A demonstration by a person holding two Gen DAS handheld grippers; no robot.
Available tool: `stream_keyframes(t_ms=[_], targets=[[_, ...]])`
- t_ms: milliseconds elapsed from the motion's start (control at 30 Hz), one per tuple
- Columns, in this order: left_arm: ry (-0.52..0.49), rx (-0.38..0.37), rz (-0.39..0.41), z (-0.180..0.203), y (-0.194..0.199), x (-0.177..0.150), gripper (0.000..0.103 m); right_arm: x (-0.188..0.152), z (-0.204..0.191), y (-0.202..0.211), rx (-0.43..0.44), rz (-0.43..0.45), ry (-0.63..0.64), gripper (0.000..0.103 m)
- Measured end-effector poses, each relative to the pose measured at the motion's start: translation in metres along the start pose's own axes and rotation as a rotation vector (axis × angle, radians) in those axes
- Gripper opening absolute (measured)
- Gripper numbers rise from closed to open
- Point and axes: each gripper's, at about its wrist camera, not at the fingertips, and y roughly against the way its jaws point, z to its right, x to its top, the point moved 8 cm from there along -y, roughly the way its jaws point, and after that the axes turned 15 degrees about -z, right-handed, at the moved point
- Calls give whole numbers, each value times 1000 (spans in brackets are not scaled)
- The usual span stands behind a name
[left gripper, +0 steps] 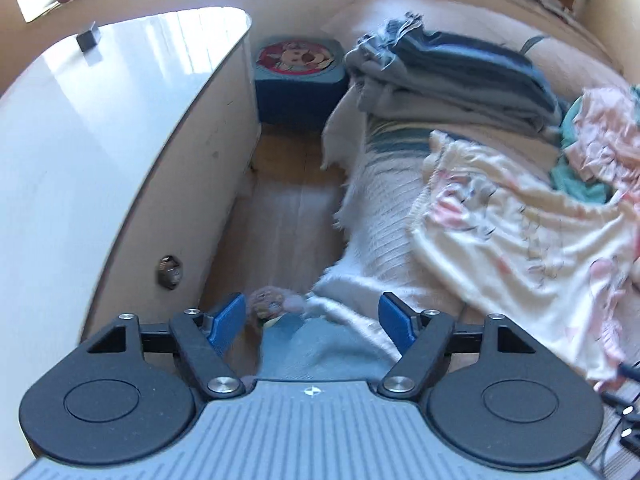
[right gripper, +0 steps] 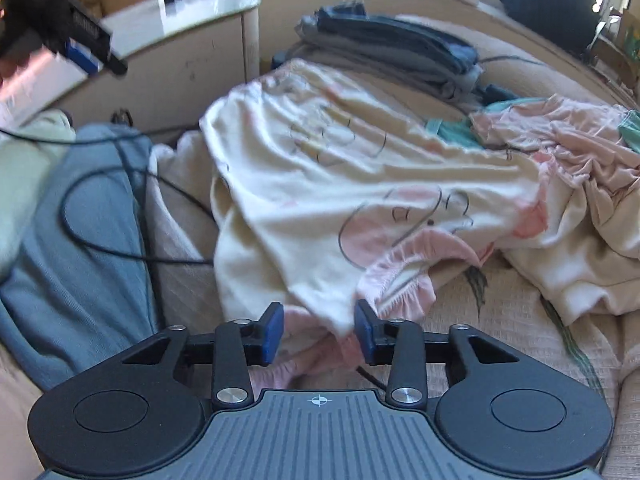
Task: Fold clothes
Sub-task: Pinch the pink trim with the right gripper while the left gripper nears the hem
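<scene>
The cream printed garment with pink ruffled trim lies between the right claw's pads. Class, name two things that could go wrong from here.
1. The right claw stands open around the cream printed garment with pink ruffled trim; closing may catch only the ruffle, so it could slip.
2. A thin black cable loops beside the garment; a lift might snag it.

Open strip of wooden floor (left gripper: 280, 216) between white counter (left gripper: 100, 140) and bed edge. Far end blocked by blue stool (left gripper: 300, 80). On bed: folded stack (right gripper: 392, 52) at back, cream garment (right gripper: 340, 184) spread mid-bed, pink heap (right gripper: 560, 140) right. Black cable (right gripper: 104, 208) looped across blue cloth (right gripper: 72, 240), snag risk. Bare bedspread (right gripper: 500, 320) near right.
</scene>
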Motion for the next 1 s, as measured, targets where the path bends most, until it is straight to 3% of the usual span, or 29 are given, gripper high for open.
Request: stream_keyframes(t_ms=[133,200,333,500,767,867,1000], targets=[[-22,-145,15,44,-15,16,72,-7,0,-10,-73,-40,39,34],[2,-224,18,64,-29,31,72,-9,2,-17,-87,-53,34,21],[89,-321,-14,84,-60,60,65,-11,6,-21,-77,-55,10,13],[168,-353,-77,86,-94,84,60,-10,12,-17,-13,-45,-60,6],[244,-432,-114,73,-114,84,59,-2,16,-10,14,-29,-57,5],[239,-387,-130,74,-125,82,47,0,16,-8,31,-24,-59,4],[217,-384,-99,72,-113,83,14,1,16,1,95,-21,-50,4]])
